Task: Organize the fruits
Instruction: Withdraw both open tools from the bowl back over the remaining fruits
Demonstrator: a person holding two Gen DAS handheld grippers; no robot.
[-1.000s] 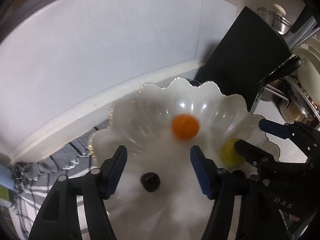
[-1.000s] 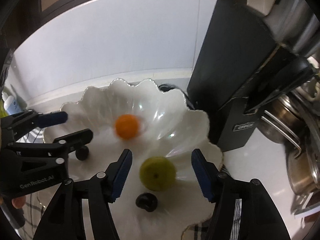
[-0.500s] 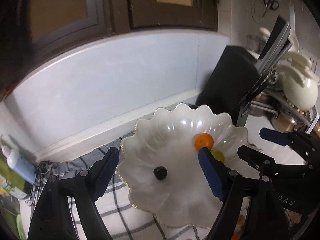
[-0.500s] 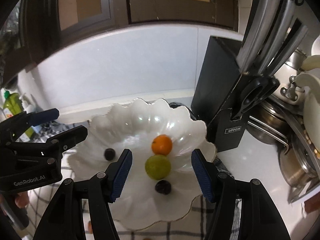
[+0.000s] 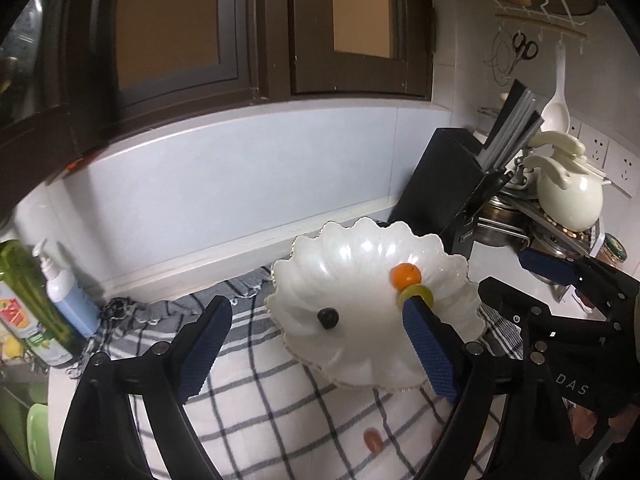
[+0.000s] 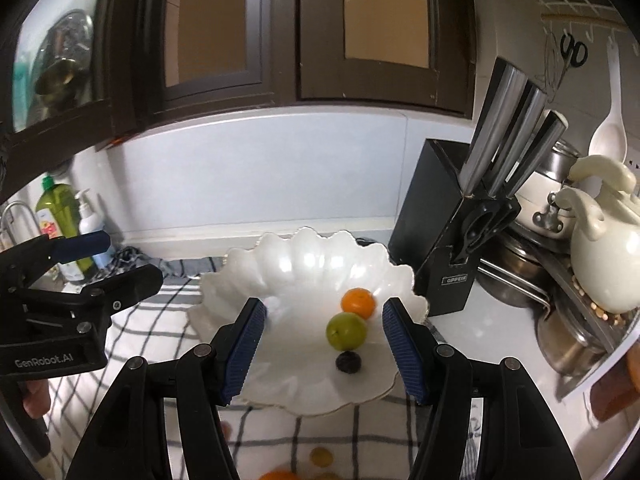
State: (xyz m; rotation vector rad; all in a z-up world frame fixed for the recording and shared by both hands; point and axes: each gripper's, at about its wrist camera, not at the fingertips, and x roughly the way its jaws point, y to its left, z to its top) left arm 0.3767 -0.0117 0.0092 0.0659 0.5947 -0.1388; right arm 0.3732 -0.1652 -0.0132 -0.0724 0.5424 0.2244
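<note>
counter: knife block [image 6: 448,248] "oppein"; left hand-held gripper [image 6: 116,262] "genrobot.ai".

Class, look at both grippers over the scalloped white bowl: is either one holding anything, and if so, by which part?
Nothing is held. The left gripper, its jaws just opened wider, and the right gripper are both empty; the fruits lie loose in the bowl.

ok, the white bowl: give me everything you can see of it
The bowl is wide, shallow, glossy white, glass or glazed by its look, with a scalloped, wavy rim. It sits upright on a checked cloth, beside a black knife block. Inside lie an orange fruit, a green fruit and two small dark fruits. Neither gripper touches it.
</note>
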